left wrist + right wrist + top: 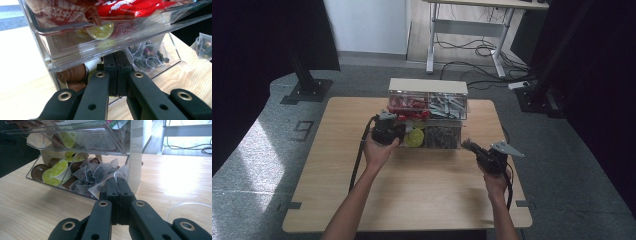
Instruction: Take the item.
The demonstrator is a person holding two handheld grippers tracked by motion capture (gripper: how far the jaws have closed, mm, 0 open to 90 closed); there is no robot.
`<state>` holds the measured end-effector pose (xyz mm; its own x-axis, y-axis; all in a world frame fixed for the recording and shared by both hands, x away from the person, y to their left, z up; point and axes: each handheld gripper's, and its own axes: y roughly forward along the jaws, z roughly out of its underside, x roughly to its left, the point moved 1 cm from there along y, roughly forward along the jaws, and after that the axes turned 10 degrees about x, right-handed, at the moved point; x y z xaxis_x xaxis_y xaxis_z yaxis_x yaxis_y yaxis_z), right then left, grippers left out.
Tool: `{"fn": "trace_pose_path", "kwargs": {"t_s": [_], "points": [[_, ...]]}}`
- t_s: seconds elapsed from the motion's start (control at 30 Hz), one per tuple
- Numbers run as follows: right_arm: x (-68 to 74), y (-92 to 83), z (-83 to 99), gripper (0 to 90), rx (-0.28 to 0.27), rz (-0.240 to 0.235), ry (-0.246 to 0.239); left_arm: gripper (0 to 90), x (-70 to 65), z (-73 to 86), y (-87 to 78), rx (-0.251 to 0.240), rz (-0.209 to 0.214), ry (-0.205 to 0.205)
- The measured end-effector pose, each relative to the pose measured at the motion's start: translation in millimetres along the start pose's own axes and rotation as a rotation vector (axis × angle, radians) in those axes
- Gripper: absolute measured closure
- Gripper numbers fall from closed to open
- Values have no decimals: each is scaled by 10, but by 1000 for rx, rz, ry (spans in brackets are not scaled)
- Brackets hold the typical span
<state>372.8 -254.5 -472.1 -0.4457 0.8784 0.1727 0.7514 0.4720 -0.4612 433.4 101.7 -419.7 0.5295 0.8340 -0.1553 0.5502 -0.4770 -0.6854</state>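
A clear two-tier organizer stands at the table's far middle. Its upper drawer holds red packets. The lower bin holds brown capsules, green-lidded capsules and mesh tea bags. My left gripper is at the organizer's left front. Its jaws are shut and empty, their tips just under the pulled-out drawer. My right gripper is by the organizer's front right corner, and its jaws look shut on a corner of one tea bag; the pads hide the contact.
The wooden table has bare room in front of the organizer and at both sides. A clear curved rim lies on the wood to the right of the right jaws. Beyond the table stand a desk frame and floor cables.
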Motion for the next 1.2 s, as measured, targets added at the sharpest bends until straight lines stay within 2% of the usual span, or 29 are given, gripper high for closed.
{"fn": "trace_pose_path", "kwargs": {"t_s": [1.2], "points": [[-339, -241, 24, 886, -46, 52, 80, 893, -14, -6, 20, 2, 5, -1]]}}
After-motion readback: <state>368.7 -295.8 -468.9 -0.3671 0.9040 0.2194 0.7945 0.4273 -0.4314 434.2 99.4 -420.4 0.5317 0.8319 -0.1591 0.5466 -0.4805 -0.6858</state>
